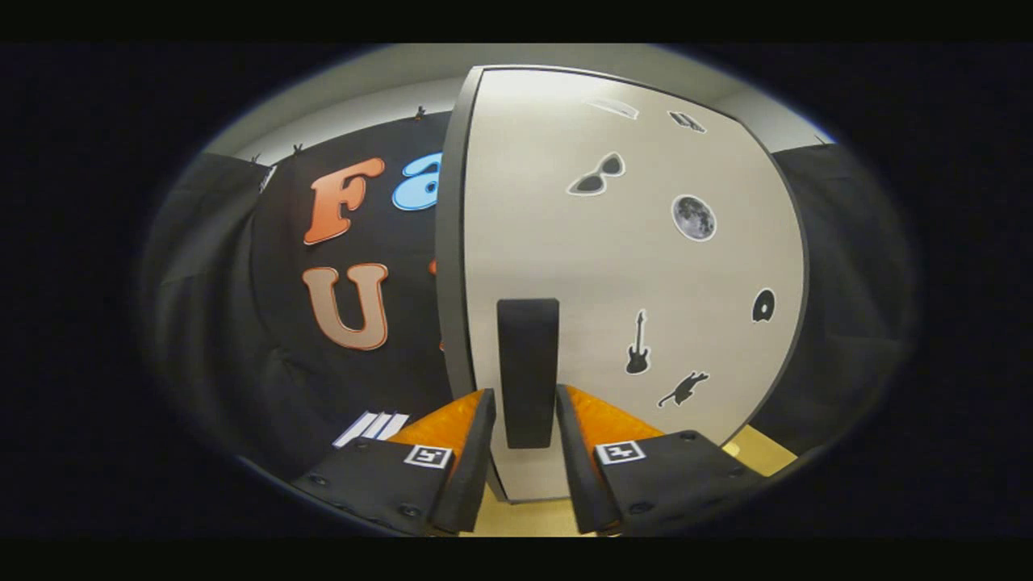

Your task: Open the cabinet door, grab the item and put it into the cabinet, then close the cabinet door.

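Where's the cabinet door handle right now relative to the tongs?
In the gripper view, the dark upright handle sits between the two fingers of the tongs, low on the white cabinet door near its left edge, left of the guitar sticker.

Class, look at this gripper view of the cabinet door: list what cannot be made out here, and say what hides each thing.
- Cabinet interior: hidden behind the cabinet door.
- The item to put away: not visible, so its place is unknown.
- Grip on the handle: the gripper straddles it, but whether the fingers press on it cannot be told.
- Topmost stickers: too small and distorted.
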`<state>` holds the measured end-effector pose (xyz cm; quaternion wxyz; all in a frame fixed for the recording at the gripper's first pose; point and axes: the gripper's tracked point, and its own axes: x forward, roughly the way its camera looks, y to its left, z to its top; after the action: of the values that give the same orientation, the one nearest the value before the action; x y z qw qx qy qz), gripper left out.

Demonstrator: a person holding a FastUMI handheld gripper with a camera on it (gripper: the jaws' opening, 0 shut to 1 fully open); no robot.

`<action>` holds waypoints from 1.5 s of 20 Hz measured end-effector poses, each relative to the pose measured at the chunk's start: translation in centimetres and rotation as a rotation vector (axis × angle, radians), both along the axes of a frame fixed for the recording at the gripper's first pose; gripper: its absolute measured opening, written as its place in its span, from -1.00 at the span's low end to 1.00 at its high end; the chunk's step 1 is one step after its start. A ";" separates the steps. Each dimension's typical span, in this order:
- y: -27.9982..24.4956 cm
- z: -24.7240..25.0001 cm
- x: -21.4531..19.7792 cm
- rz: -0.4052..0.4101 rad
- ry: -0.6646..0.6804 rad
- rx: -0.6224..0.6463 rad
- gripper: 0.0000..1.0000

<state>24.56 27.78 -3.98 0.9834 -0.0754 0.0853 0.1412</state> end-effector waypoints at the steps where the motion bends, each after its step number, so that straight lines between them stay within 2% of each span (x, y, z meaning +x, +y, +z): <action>1: 0.1 0.0 0.2 0.004 0.003 -0.005 -0.06; 4: -0.3 0.3 0.4 0.008 0.013 -0.005 -0.07; 8: -0.2 -0.4 0.8 0.006 0.024 0.004 -0.26; 13: -0.6 -0.2 -0.3 -0.022 0.015 0.014 -0.61; 18: -2.9 0.8 -3.9 0.006 0.002 0.037 -0.62; 24: -9.3 2.2 -10.7 0.032 -0.022 0.073 -0.62; 26: -11.6 2.8 -12.3 0.020 -0.035 0.086 -0.62; 30: -17.2 3.6 -16.1 -0.035 -0.094 0.036 -0.64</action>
<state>8.50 10.55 -0.40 0.9898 -0.0627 0.0379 0.1220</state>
